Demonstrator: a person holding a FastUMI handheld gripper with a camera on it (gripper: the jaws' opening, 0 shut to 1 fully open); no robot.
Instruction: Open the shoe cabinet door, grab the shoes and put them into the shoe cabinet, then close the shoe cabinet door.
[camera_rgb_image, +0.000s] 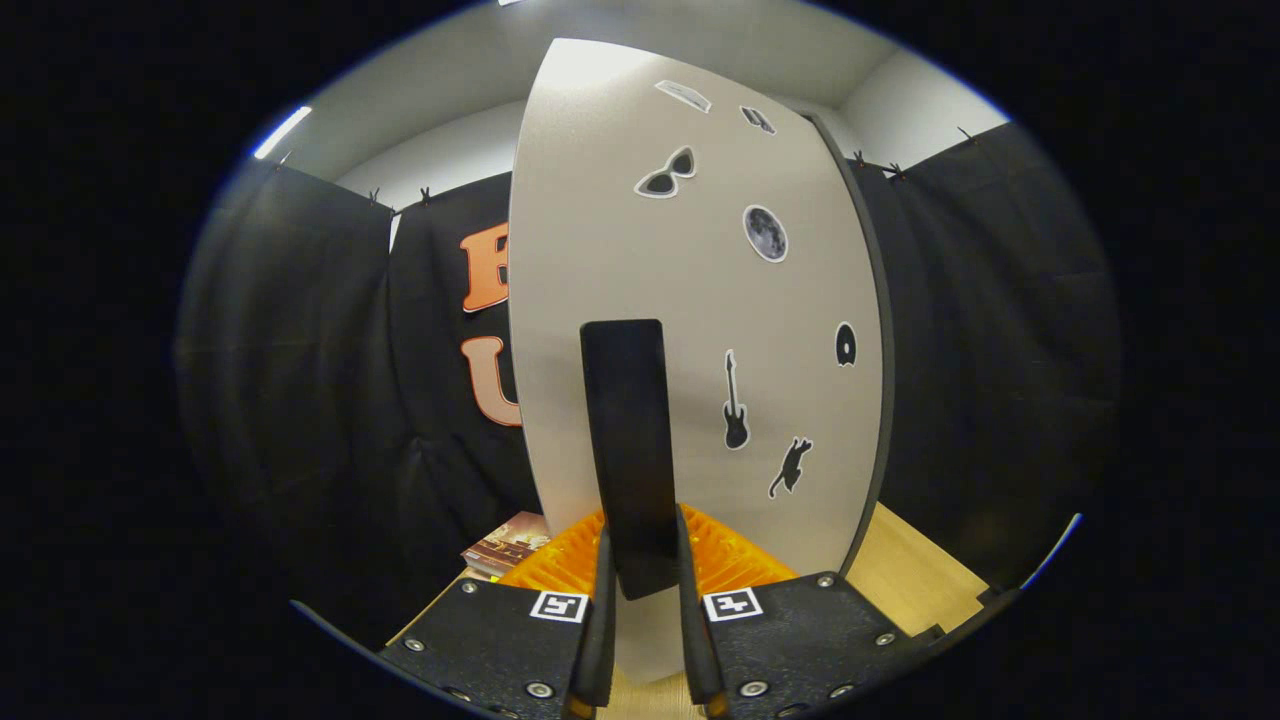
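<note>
Black cloth (300, 380) hung as the booth's wall on both sides, pinned along its top edge by small clips (425, 193). Above it ran a plain white wall (440, 150) and a white ceiling (700, 50), meeting at a corner on the right. A strip light (282, 132) glowed at the upper left. A light wooden counter (920, 575) lay below.
</note>
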